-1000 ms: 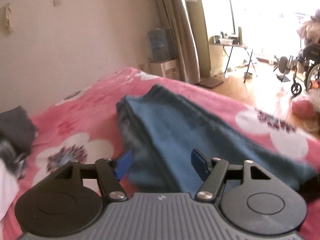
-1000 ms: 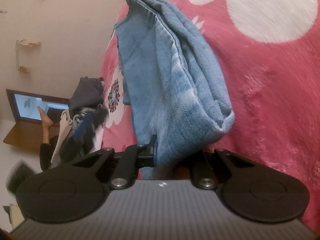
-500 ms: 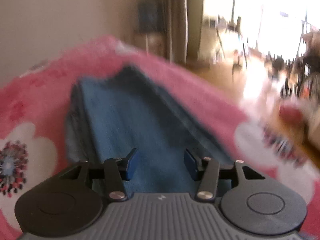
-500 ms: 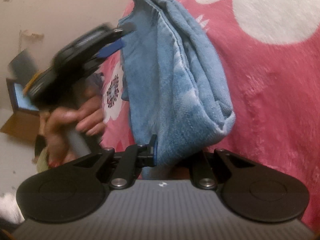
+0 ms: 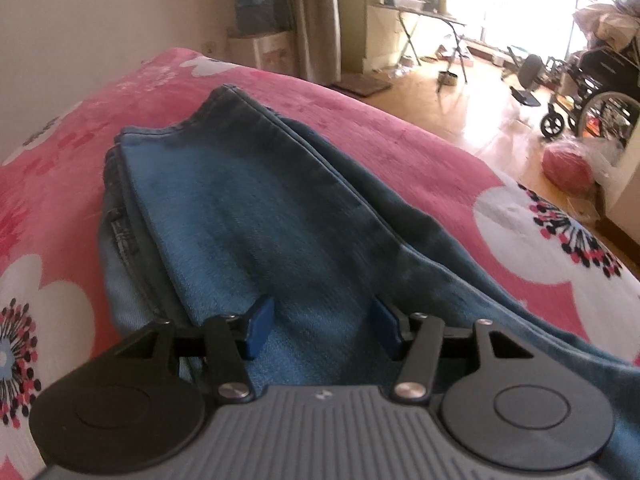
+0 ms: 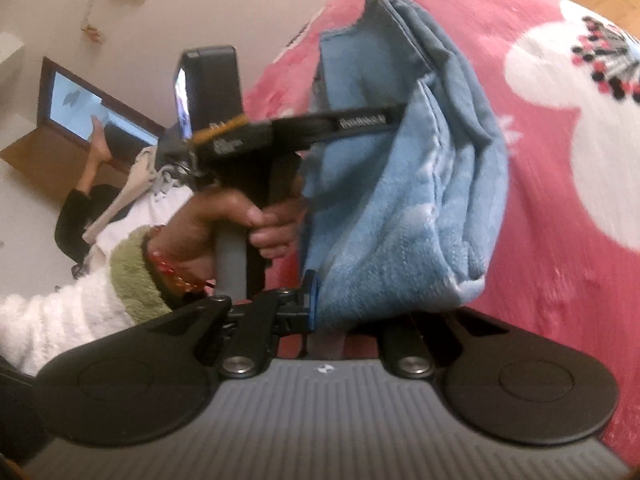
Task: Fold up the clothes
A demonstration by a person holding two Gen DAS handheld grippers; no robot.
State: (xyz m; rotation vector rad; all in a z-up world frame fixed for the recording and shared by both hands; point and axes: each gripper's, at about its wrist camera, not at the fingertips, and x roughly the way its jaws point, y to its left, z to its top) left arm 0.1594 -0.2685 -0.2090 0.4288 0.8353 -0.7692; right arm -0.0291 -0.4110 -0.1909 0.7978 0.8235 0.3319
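Folded blue jeans [image 5: 248,208] lie on a pink flowered blanket [image 5: 420,152]. My left gripper [image 5: 322,326] is open, its blue pads spread just over the near part of the denim. In the right wrist view the jeans [image 6: 404,208] hang bunched and lifted, and my right gripper [image 6: 344,312] is shut on their near end; only its left pad shows. The left gripper [image 6: 360,122], held by a hand in a white fuzzy sleeve, reaches onto the jeans' left side.
The bed edge drops to a wooden floor [image 5: 480,96] with a wheelchair [image 5: 592,92], a folding table [image 5: 420,12] and a red bag [image 5: 568,164]. A wall [image 5: 100,20] runs behind the bed. A clothes pile [image 6: 132,168] lies by the left hand.
My left gripper swung right and came down over the jeans, its pads now on the denim. The right gripper kept its hold and tilted, lifting the bunched end.
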